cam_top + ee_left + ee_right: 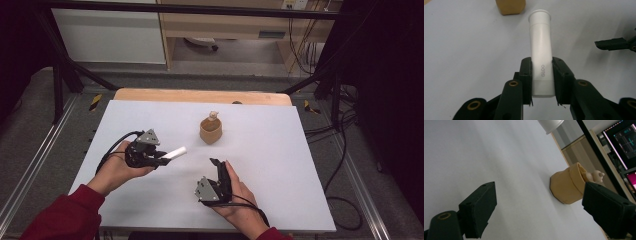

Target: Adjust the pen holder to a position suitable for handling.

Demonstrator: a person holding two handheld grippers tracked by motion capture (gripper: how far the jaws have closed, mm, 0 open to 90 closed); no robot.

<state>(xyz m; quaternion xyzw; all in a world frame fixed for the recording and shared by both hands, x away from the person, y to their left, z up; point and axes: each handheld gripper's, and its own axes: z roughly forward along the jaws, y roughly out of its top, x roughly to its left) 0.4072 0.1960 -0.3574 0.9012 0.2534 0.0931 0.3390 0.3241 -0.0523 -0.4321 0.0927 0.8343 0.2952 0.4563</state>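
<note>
My left gripper [164, 158] is shut on a white tube [176, 153], held just above the white table and pointing right. In the left gripper view the tube [541, 47] is clamped near its base between the two black pads [526, 75], lettering showing on its side. A tan pouch-like cup [211, 131] with a small pale figure [214, 116] poking out stands at the table's middle back. My right gripper [220, 167] rests at the front centre, open, jaws wide apart with nothing between them. The right gripper view looks at the cup [567, 186] and the tube's rim [551, 124].
The white table top [270, 165] has a wooden strip [200, 96] along its back edge. Black frame posts and cables stand to the right and left of the table. In the left gripper view a jaw of the right gripper [616, 44] shows at the right.
</note>
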